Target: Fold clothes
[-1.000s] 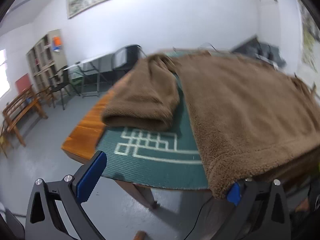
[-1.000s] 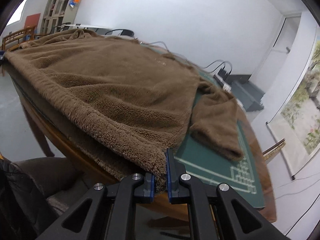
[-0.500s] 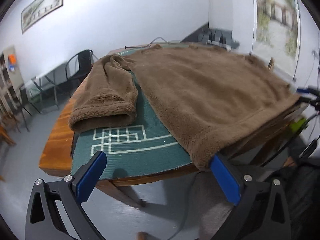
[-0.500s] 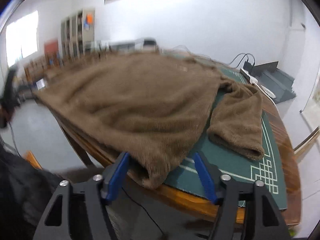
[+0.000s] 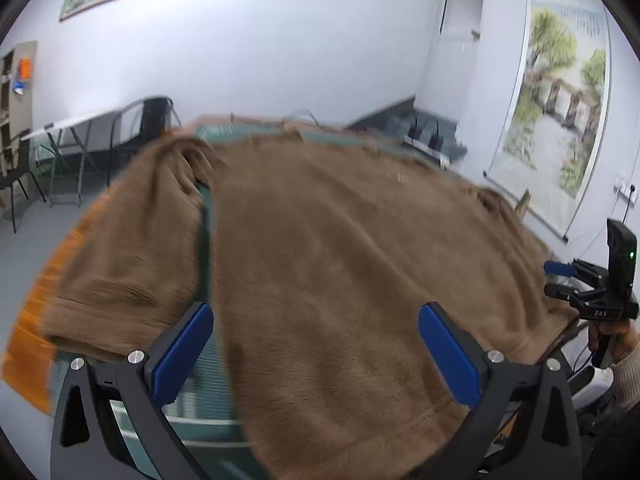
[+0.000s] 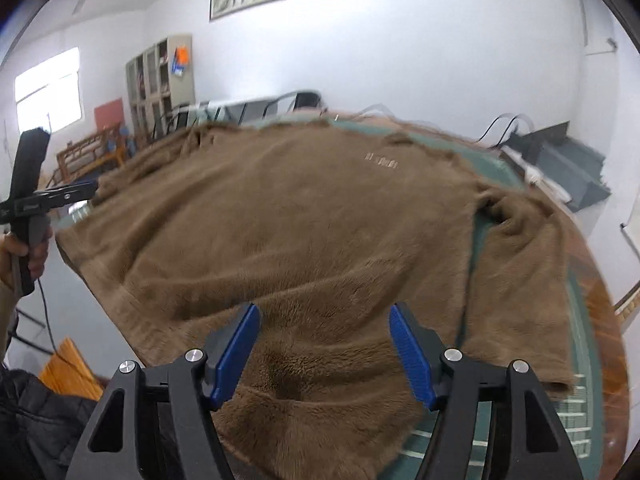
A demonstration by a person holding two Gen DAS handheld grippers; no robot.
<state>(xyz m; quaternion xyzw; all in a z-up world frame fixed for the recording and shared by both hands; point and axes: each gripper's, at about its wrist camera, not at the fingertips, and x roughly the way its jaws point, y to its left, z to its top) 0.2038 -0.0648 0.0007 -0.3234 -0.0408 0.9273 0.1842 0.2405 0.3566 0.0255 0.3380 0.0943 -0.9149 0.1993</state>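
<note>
A brown fleece sweater (image 5: 340, 248) lies spread flat, front up, on a green mat (image 5: 204, 216) over a wooden table. In the left wrist view its left sleeve (image 5: 132, 248) lies alongside the body. My left gripper (image 5: 316, 356) is open and empty above the hem near the left corner. In the right wrist view the sweater (image 6: 300, 232) fills the middle and its right sleeve (image 6: 520, 292) lies beside the body. My right gripper (image 6: 324, 352) is open and empty above the hem. Each gripper shows in the other's view, the right one (image 5: 560, 270) and the left one (image 6: 80, 192).
The wooden table edge (image 5: 36, 296) shows orange at the left. Chairs and a folding table (image 5: 80, 136) stand behind, with a shelf cabinet (image 6: 160, 80) and wooden bench (image 6: 88, 156). Power strips and cables (image 6: 532, 168) lie at the table's far right.
Both grippers have let go of the hem corners, opened, and risen above the sweater. The sweater now lies flat on the table.
</note>
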